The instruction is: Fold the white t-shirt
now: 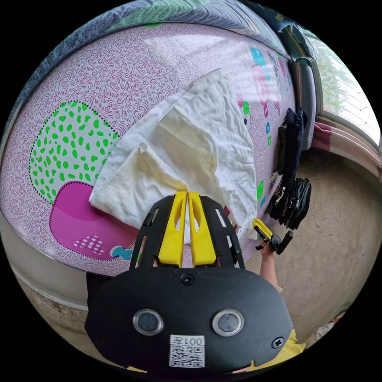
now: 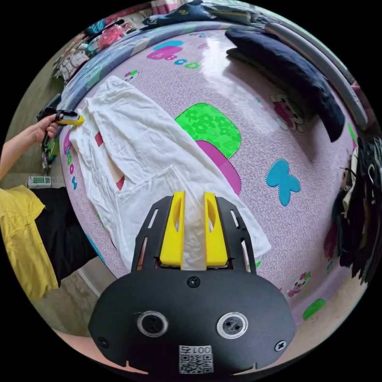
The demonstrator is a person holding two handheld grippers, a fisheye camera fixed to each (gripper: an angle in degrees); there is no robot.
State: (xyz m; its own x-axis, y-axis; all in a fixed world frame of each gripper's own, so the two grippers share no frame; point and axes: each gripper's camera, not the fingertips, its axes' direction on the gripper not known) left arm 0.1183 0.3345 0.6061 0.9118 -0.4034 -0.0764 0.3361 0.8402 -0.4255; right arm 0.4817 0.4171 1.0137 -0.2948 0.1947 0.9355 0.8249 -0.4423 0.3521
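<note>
One creased white t-shirt (image 1: pixel 187 147) (partly folded) lies on the patterned sheet (image 1: pixel 99 87).

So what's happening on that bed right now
A person is folding a white t-shirt on a patterned bed sheet with a gripper in each hand. The left gripper is shut on one end of the shirt, and the right gripper has cloth between its jaws at the other end. The shirt lies partly folded lengthwise between them, wrinkled, near the bed's edge.

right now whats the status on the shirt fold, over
Left gripper shut on white t-shirt. Right gripper holding cloth between part-open jaws. Shirt half folded on patterned mat. Nothing in the way.
</note>
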